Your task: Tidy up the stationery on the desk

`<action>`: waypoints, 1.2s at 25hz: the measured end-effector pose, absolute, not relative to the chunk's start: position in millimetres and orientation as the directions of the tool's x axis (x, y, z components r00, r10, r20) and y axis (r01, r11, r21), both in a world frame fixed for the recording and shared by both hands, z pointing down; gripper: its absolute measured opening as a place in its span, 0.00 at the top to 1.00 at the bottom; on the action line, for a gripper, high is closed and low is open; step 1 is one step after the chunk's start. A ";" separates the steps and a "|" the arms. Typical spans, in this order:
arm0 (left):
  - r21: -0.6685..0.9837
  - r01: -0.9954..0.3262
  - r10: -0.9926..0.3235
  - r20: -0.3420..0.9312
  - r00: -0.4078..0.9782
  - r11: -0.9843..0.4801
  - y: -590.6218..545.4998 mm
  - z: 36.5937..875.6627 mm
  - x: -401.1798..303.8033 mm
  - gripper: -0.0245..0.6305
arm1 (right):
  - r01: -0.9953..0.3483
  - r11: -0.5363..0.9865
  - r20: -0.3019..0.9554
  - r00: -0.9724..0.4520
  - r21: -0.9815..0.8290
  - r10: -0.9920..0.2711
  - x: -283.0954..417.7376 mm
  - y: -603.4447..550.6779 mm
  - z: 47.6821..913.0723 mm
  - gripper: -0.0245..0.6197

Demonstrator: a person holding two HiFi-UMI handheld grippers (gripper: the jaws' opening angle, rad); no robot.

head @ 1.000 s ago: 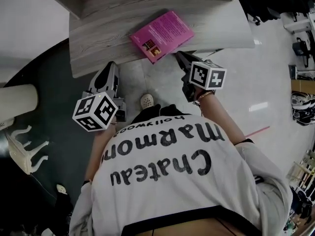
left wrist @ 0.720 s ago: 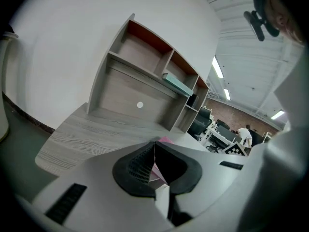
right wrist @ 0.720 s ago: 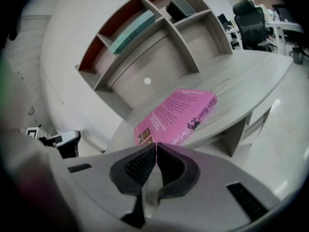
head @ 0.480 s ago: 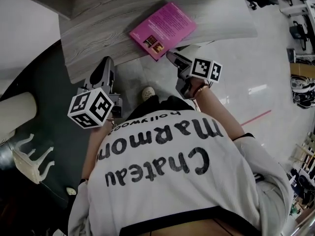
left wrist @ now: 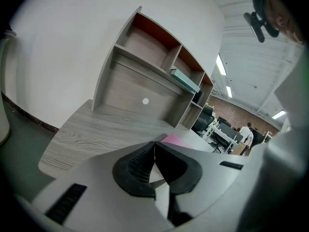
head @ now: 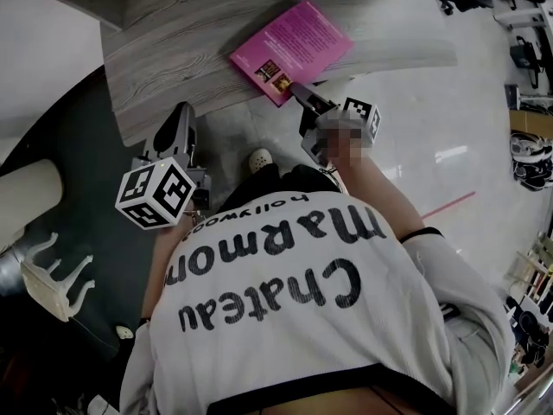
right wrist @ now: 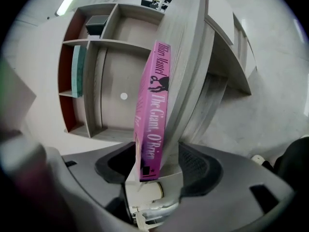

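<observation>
A pink paperback (head: 294, 50) lies flat on the grey wooden desk (head: 173, 59), its near corner hanging over the desk's front edge. My right gripper (head: 298, 91) is turned on its side at that corner. In the right gripper view the book's spine (right wrist: 153, 115) and the desk edge stand between the jaws of the right gripper (right wrist: 157, 170), which is open with a gap on both sides. My left gripper (head: 183, 115) hovers just off the desk's front edge, further left. In its own view the left gripper (left wrist: 154, 163) is shut and empty, with the pink book (left wrist: 175, 140) beyond it.
A wooden shelf unit (left wrist: 154, 66) stands at the back of the desk, with a teal book (left wrist: 186, 79) lying in one compartment. On the dark floor to the left are a white figurine (head: 52, 275) and a white cylinder (head: 26, 197). My shoe (head: 258, 159) shows below the desk edge.
My right gripper has moved forward and up until the book's near corner sits between its jaws. The left gripper has barely shifted.
</observation>
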State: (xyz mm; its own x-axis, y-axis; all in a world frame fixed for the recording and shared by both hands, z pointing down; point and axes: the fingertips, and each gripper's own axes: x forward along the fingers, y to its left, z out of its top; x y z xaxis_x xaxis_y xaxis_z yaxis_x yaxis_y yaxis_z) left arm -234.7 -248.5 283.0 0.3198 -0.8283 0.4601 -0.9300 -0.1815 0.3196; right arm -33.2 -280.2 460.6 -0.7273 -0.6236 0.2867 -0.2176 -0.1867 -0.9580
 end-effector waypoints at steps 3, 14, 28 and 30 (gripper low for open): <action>0.317 -0.932 -0.827 0.468 0.313 -0.173 -247.9 284.6 -237.7 0.94 | -0.187 -0.191 0.267 -0.716 -0.964 -0.645 -33.6 -284.4 461.7 0.52; 0.312 -0.935 -0.821 0.481 0.307 -0.167 -252.0 289.1 -233.4 0.94 | -0.141 -0.188 0.230 -0.736 -0.972 -0.636 -40.7 -292.2 462.6 0.59; 0.315 -0.927 -0.810 0.477 0.341 -0.205 -263.9 279.9 -214.5 0.94 | -0.119 -0.195 0.218 -0.742 -0.973 -0.634 -36.9 -289.5 453.4 0.68; 0.315 -0.926 -0.811 0.474 0.343 -0.207 -264.0 278.3 -213.6 0.94 | -0.124 -0.200 0.224 -0.743 -0.972 -0.631 -36.8 -289.3 452.1 0.68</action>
